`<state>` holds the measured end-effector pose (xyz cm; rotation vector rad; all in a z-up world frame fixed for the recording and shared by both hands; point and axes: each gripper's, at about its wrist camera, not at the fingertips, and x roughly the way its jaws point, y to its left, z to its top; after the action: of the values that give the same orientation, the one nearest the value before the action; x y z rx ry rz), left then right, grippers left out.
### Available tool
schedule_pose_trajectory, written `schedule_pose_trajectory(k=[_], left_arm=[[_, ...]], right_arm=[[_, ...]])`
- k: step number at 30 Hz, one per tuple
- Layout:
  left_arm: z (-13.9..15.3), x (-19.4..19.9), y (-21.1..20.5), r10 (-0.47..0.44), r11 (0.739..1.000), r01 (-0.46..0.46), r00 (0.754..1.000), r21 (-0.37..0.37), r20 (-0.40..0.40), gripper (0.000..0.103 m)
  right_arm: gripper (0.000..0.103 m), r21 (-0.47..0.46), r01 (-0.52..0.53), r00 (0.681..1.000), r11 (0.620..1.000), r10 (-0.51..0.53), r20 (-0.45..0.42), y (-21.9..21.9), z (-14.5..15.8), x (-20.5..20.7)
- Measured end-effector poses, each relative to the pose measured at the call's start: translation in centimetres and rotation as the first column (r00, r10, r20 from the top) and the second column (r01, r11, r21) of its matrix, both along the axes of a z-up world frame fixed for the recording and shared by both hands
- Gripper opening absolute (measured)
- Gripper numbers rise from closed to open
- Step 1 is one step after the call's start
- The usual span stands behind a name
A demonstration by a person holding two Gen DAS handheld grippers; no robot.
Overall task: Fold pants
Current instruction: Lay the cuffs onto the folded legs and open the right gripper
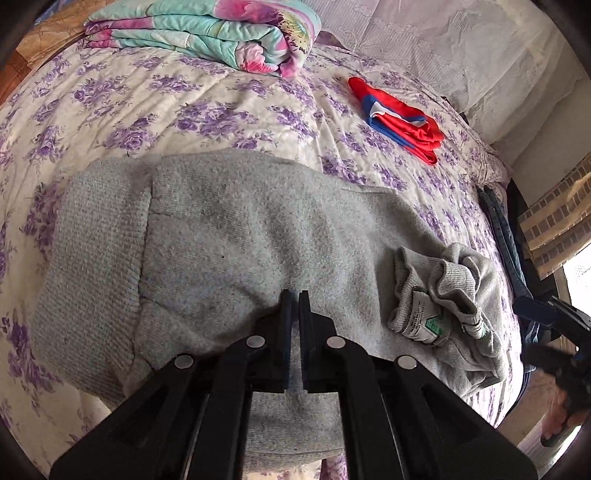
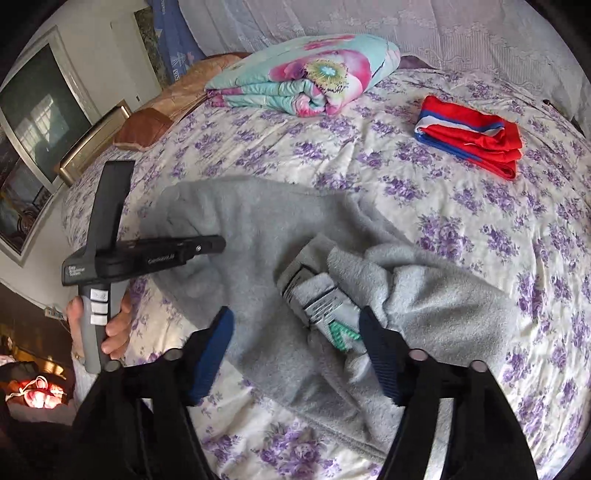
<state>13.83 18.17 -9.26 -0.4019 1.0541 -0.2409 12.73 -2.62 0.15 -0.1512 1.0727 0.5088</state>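
Note:
Grey fleece pants lie on the bed, turned inside out, with the waistband bunched and its white care labels showing at the right. In the left wrist view my left gripper is shut, its fingers nearly together just above the pants' near part; no cloth shows between them. In the right wrist view the pants lie below my right gripper, which is open wide over the bunched waistband and labels. The left gripper shows there at the left, held by a hand.
A folded red and blue garment lies at the far right of the floral bedsheet. A folded flowered quilt sits at the bed's far side. A dark blue garment hangs off the bed's right edge. A framed mirror stands to the left.

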Motion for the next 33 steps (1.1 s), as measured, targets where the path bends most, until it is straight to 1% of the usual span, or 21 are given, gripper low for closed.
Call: schedule_pose_trajectory(k=[1,3,4,5,7,8,9,12,14,15,16,17,18,19,20,21,23,25,29,31,33], left_arm=[[0.0,0.0,0.0,-0.001,1.000,0.001,1.000,0.002,-0.001,0.003],[0.1,0.1,-0.1,-0.003,1.000,0.003,1.000,0.006,-0.003,0.003],[0.1,0.1,-0.1,-0.005,1.000,0.005,1.000,0.008,-0.004,0.003],[0.1,0.1,-0.1,-0.007,1.000,0.007,1.000,0.008,-0.005,0.003],[0.1,0.3,0.0,-0.011,1.000,0.011,1.000,0.004,-0.008,0.003],[0.0,0.3,0.1,-0.013,1.000,0.013,1.000,0.002,-0.011,0.003],[0.0,0.4,0.1,-0.013,1.000,0.013,1.000,-0.001,-0.014,0.003],[0.4,0.4,0.4,-0.011,1.000,0.010,1.000,-0.021,-0.022,0.003],[1.6,-0.4,1.1,0.004,0.999,-0.005,1.000,-0.051,-0.006,0.003],[2.6,-1.3,1.6,0.015,0.998,-0.014,1.000,-0.059,0.023,0.004],[3.9,-2.4,2.3,0.027,0.998,-0.023,0.998,-0.061,0.062,0.012],[5.1,-3.6,3.1,0.046,0.997,-0.040,0.994,-0.061,0.100,0.041],[6.3,-4.9,4.1,0.080,0.995,-0.072,0.988,-0.066,0.131,0.063],[7.2,-6.3,5.1,0.129,0.990,-0.118,0.978,-0.075,0.161,0.099],[7.9,-7.7,6.1,0.179,0.983,-0.167,0.966,-0.080,0.186,0.098],[8.2,-8.7,6.8,0.205,0.978,-0.194,0.962,-0.074,0.182,0.098],[7.6,-9.9,7.9,0.232,0.971,-0.222,0.963,-0.089,0.134,0.098],[5.7,-10.8,8.6,0.256,0.959,-0.246,0.965,-0.143,0.057,0.098],[1.4,-10.5,8.2,0.269,0.935,-0.277,0.961,-0.219,-0.066,0.098],[-0.2,-9.4,7.6,0.258,0.925,-0.278,0.960,-0.260,-0.109,0.098],[-0.9,-8.0,7.0,0.255,0.926,-0.277,0.960,-0.257,-0.117,0.098]], right_arm=[[0.005,-0.022,0.018,1.000,1.000,-0.018,-0.002,0.0,-0.4,0.8],[0.008,-0.014,0.040,0.998,0.999,-0.041,-0.045,-0.3,-2.1,2.7],[0.008,-0.032,0.048,0.997,0.998,-0.050,-0.059,-0.3,-3.2,3.5],[0.008,-0.047,0.054,0.995,0.997,-0.057,-0.079,-0.2,-4.5,4.1],[0.007,-0.054,0.070,0.983,0.996,-0.078,-0.166,-0.3,-7.7,5.1],[0.006,-0.038,0.080,0.982,0.996,-0.085,-0.168,-0.4,-8.7,5.2],[0.006,-0.026,0.082,0.986,0.996,-0.085,-0.145,-0.5,-8.7,5.0],[0.006,-0.032,0.087,0.987,0.996,-0.091,-0.132,-0.3,-8.5,4.6],[0.007,-0.023,0.092,0.988,0.995,-0.094,-0.124,-0.3,-8.0,4.3],[0.012,0.001,0.102,0.988,0.995,-0.101,-0.118,-0.7,-7.2,4.0],[0.012,0.041,0.108,0.990,0.993,-0.103,-0.098,-1.1,-6.0,3.4],[0.013,0.090,0.100,0.994,0.991,-0.095,-0.053,-1.5,-4.4,2.3],[0.020,0.133,0.089,0.996,0.987,-0.090,0.003,-2.1,-2.7,1.1],[0.044,0.170,0.079,0.994,0.982,-0.090,0.061,-2.7,-1.1,-0.3],[0.056,0.198,0.074,0.988,0.977,-0.098,0.118,-3.4,0.1,-1.8],[0.065,0.223,0.074,0.978,0.972,-0.114,0.172,-4.2,1.0,-3.3],[0.065,0.235,0.091,0.962,0.968,-0.147,0.231,-5.6,1.5,-5.5],[0.065,0.238,0.110,0.965,0.965,-0.161,0.206,-6.7,0.7,-6.6],[0.065,0.280,0.155,0.977,0.947,-0.189,0.100,-9.1,-1.3,-7.4],[0.065,0.285,0.178,0.974,0.942,-0.210,0.083,-10.1,-2.1,-7.7],[0.065,0.292,0.204,0.969,0.934,-0.236,0.077,-11.1,-2.5,-8.2]])
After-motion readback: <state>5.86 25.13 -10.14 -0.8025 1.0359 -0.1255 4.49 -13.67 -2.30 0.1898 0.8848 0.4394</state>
